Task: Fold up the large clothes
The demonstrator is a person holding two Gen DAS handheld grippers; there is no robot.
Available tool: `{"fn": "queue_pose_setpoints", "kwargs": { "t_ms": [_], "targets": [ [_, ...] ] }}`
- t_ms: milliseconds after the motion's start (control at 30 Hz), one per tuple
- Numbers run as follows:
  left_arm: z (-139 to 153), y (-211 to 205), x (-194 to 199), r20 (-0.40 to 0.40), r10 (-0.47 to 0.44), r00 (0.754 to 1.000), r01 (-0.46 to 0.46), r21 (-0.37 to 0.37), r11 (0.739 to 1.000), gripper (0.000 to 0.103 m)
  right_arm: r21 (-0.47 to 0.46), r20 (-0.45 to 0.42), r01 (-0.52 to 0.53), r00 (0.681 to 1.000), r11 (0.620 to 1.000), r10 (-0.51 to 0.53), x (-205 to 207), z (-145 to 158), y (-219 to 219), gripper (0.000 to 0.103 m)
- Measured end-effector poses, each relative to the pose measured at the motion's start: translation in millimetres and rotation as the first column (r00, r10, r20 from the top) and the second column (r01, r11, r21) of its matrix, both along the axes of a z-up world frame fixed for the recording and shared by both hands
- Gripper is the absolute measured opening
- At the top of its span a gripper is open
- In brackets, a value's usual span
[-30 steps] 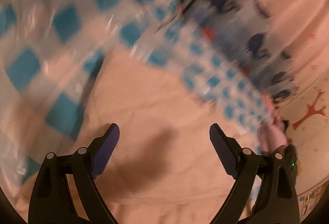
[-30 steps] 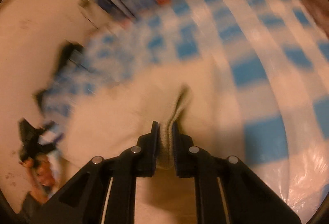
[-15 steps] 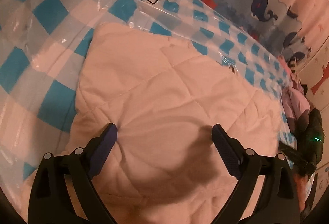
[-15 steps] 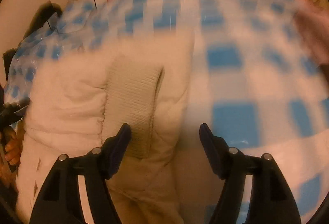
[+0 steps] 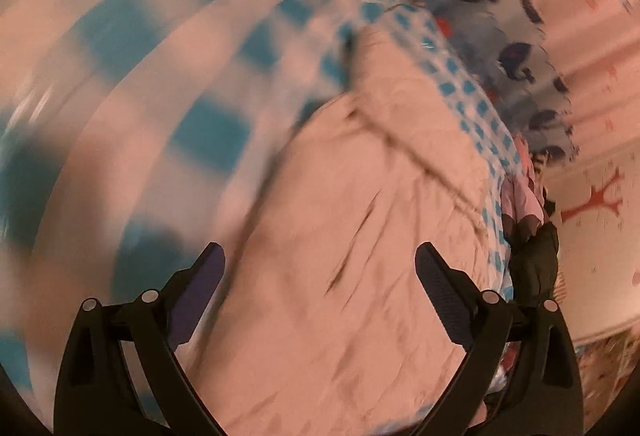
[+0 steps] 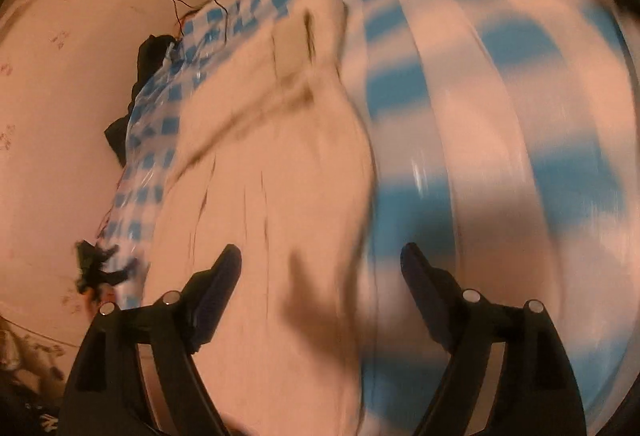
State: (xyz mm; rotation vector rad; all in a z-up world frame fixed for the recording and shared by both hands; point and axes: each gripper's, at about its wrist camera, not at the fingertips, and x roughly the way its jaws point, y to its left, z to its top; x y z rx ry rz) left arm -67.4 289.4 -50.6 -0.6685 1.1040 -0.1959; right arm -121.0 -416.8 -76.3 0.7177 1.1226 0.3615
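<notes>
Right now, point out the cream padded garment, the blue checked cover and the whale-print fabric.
cream padded garment (image 5: 352,236): left wrist view, middle of its quilted panel.
blue checked cover (image 6: 500,116): right wrist view, blurred stretch right of the garment.
whale-print fabric (image 5: 516,60): left wrist view, on a dark whale.

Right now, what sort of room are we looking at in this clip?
Probably a child's bedroom. A pale quilted garment lies on a blue-and-white checked cover, seemingly a bed. Behind it hangs whale-print fabric, and the pale wall carries small printed motifs.
</notes>
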Motion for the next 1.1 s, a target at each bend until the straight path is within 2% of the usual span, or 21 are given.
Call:
{"fn": "queue_pose_setpoints", "kwargs": {
  "t_ms": [100, 233, 333, 400, 500, 533, 600, 733, 900, 967, 1000, 1033, 1067, 1100],
  "targets": [
    [-18.5, 5.1, -30.4, -0.043, -0.01, 0.999, 0.009, -0.019, 1.0, 0.092, 0.086, -0.043, -0.005, 0.999, 0.996, 0.008, -33.1, -11.0, 10.2, 0.079],
    [-40.9, 2.4, -56.2, -0.109, -0.038, 0.993, 0.034, -0.042, 0.999, 0.092, 0.162, -0.072, 0.016, 0.997, 0.987, -0.004, -56.5, -18.8, 21.6, 0.079],
    [-53.3, -6.7, -69.3, -0.144, -0.076, 0.987, 0.068, -0.06, 0.996, 0.092, 0.181, -0.096, 0.025, 0.995, 0.983, -0.008, -66.7, -20.5, 29.1, 0.081],
    [-53.3, -8.8, -77.9, -0.131, -0.089, 0.987, 0.08, -0.074, 0.994, 0.092, 0.206, -0.105, 0.026, 0.994, 0.978, -0.004, -74.8, -19.7, 33.0, 0.082],
    [-49.4, -8.6, -93.2, -0.087, -0.107, 0.99, 0.089, -0.191, 0.978, 0.092, 0.225, -0.102, 0.023, 0.995, 0.974, 0.0, -81.8, -15.2, 34.3, 0.084],
    [-46.2, -8.4, -97.1, -0.072, -0.108, 0.992, 0.091, -0.208, 0.974, 0.092, 0.235, -0.105, 0.025, 0.995, 0.972, 0.0, -85.2, -14.7, 34.1, 0.084],
    [-38.6, -10.5, -100.7, -0.041, -0.124, 0.991, 0.113, -0.213, 0.971, 0.092, 0.236, -0.117, 0.025, 0.993, 0.972, 0.003, -90.5, -16.3, 31.5, 0.084],
    [-40.4, -13.2, -100.8, -0.054, -0.127, 0.99, 0.113, -0.217, 0.97, 0.092, 0.333, -0.107, -0.011, 0.993, 0.943, 0.05, -99.5, -19.8, 32.8, 0.084],
    [-56.2, -20.1, -89.0, -0.143, -0.113, 0.983, 0.085, -0.191, 0.978, 0.092, 0.304, -0.126, -0.052, 0.988, 0.951, 0.095, -100.6, -24.4, 35.5, 0.084],
    [-57.7, -19.8, -90.2, -0.134, -0.095, 0.986, 0.071, -0.171, 0.983, 0.091, 0.309, -0.13, -0.058, 0.986, 0.949, 0.103, -99.6, -25.7, 35.3, 0.085],
    [-57.4, -21.7, -90.2, -0.129, -0.099, 0.987, 0.078, -0.156, 0.985, 0.083, 0.308, -0.128, -0.063, 0.986, 0.949, 0.108, -99.2, -25.6, 35.8, 0.084],
    [-57.9, -24.6, -90.0, -0.132, -0.11, 0.985, 0.091, -0.141, 0.986, 0.062, 0.299, -0.117, -0.076, 0.986, 0.951, 0.116, -96.9, -24.2, 39.4, 0.084],
    [-59.8, -28.1, -89.4, -0.152, -0.127, 0.98, 0.108, -0.126, 0.986, 0.051, 0.283, -0.108, -0.086, 0.987, 0.955, 0.121, -97.3, -22.8, 41.1, 0.077],
    [-61.4, -29.8, -89.4, -0.165, -0.134, 0.977, 0.115, -0.125, 0.986, 0.028, 0.262, -0.105, -0.095, 0.986, 0.96, 0.127, -97.7, -21.9, 43.5, 0.05]
  ]
}}
